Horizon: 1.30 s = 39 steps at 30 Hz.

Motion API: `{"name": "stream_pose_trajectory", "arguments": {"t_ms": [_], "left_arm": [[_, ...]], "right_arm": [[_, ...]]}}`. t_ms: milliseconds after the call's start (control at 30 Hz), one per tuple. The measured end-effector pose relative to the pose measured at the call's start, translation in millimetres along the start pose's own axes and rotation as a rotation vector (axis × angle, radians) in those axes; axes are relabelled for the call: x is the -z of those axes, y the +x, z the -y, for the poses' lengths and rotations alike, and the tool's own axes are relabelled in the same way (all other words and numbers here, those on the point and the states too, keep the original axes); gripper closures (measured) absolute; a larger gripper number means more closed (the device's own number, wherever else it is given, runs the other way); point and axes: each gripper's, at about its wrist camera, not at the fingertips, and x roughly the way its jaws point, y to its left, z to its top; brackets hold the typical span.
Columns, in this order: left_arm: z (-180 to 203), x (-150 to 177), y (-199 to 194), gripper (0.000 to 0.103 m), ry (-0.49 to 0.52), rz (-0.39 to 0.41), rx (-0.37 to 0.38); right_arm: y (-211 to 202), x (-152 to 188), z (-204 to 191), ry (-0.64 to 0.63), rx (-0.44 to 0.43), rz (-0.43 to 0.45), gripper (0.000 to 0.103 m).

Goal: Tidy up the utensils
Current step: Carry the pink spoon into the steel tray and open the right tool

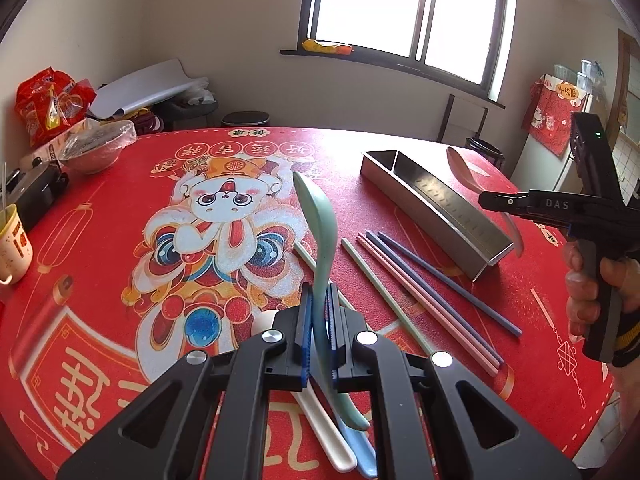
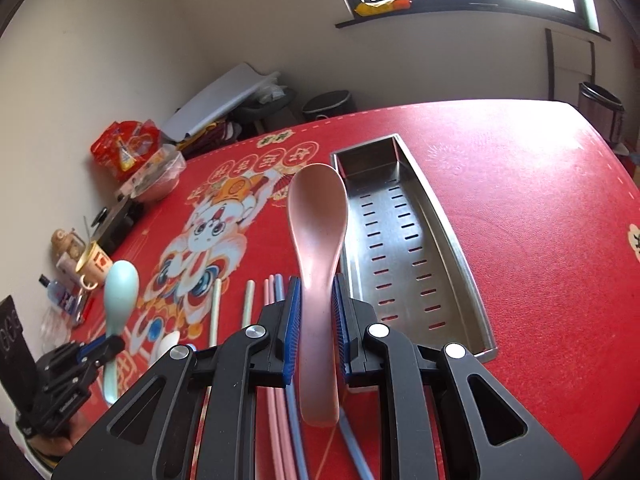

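Observation:
My left gripper (image 1: 319,312) is shut on a mint green spoon (image 1: 316,216) and holds it above the red table mat; it also shows in the right wrist view (image 2: 120,292). My right gripper (image 2: 316,304) is shut on a pink spoon (image 2: 318,216), held just left of the steel utensil tray (image 2: 404,248). In the left wrist view the right gripper (image 1: 496,202) holds the pink spoon (image 1: 464,168) above the tray (image 1: 432,208). Green, pink and blue chopsticks (image 1: 420,284) lie on the mat. A white spoon (image 1: 324,436) and a light blue spoon (image 1: 360,456) lie under my left gripper.
A bowl wrapped in plastic (image 1: 96,148), a black box (image 1: 36,192) and a mug (image 1: 12,240) stand along the table's left side. Red snack bags (image 1: 48,104) sit behind them. A bin (image 2: 600,116) stands beyond the far right edge.

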Motion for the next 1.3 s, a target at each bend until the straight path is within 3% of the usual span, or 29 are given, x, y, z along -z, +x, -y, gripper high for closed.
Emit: {"name": "stream_pose_trajectory", "arguments": {"t_ms": [367, 567, 833, 967, 1033, 1067, 1100, 1133, 1233, 1300], "left_arm": [[5, -5, 15, 0.096, -0.013, -0.013, 0.033], [8, -9, 25, 0.096, -0.014, -0.03, 0.04], [22, -15, 36, 0.096, -0.008, -0.045, 0.063], [32, -19, 41, 0.096, -0.006, -0.053, 0.075], [38, -21, 44, 0.096, -0.006, -0.06, 0.084], [42, -22, 46, 0.096, -0.004, -0.064, 0.088], [47, -23, 48, 0.096, 0.0, -0.069, 0.091], [51, -24, 50, 0.096, 0.004, -0.071, 0.091], [65, -29, 57, 0.096, 0.017, -0.083, 0.092], [75, -33, 62, 0.096, 0.02, -0.093, 0.094]], "right_arm": [[62, -20, 33, 0.009, 0.177, -0.129, 0.087], [80, -17, 46, 0.027, 0.217, -0.172, 0.087], [78, -17, 41, -0.005, 0.231, -0.166, 0.085], [62, -16, 41, 0.002, 0.209, -0.103, 0.085], [49, -14, 39, -0.014, 0.218, -0.049, 0.081], [42, -12, 38, -0.027, 0.224, -0.016, 0.069], [34, -11, 38, -0.04, 0.229, 0.021, 0.048], [25, -8, 36, -0.054, 0.232, 0.07, 0.042], [8, -6, 38, -0.065, 0.226, 0.143, 0.04], [2, -7, 46, -0.028, 0.203, 0.175, 0.033]]}}
